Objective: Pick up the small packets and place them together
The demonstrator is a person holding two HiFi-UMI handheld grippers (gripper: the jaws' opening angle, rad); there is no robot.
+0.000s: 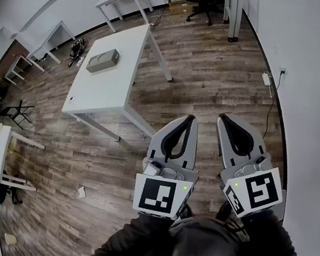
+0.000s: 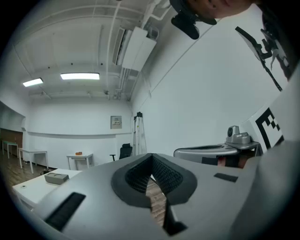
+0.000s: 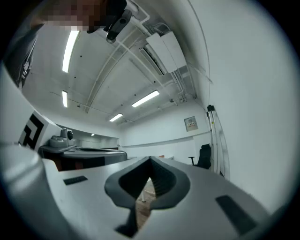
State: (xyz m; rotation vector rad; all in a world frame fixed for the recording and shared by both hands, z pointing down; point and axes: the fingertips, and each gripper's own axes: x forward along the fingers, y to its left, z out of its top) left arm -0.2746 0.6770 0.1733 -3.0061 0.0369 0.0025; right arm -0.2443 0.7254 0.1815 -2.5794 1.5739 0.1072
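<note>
The wooden floor [image 1: 215,85] fills most of the head view. On it stands a white table, and its tabletop [image 1: 116,81] is well apart from the person, up and to the left. The person's dark legs [image 1: 200,251] show at the bottom edge.

Both tools are held just above the legs, side by side and near each other, pointing away from the body over the floor. The left tool [image 1: 191,118] has its jaws closed: in the left gripper view the ribbed pads [image 2: 164,174] meet at the tip and nothing stands between them. The right tool [image 1: 222,117] is the same, jaws together and empty, as the right gripper view [image 3: 150,160] shows.

A grey box [image 1: 102,60] lies flat near the left long edge of the tabletop, about halfway along it.

A small pale piece [image 1: 82,191] lies on the floor between the near corner of the tabletop and the legs, left of the left tool. It is too small to tell whether it is one of the small packets.
</note>
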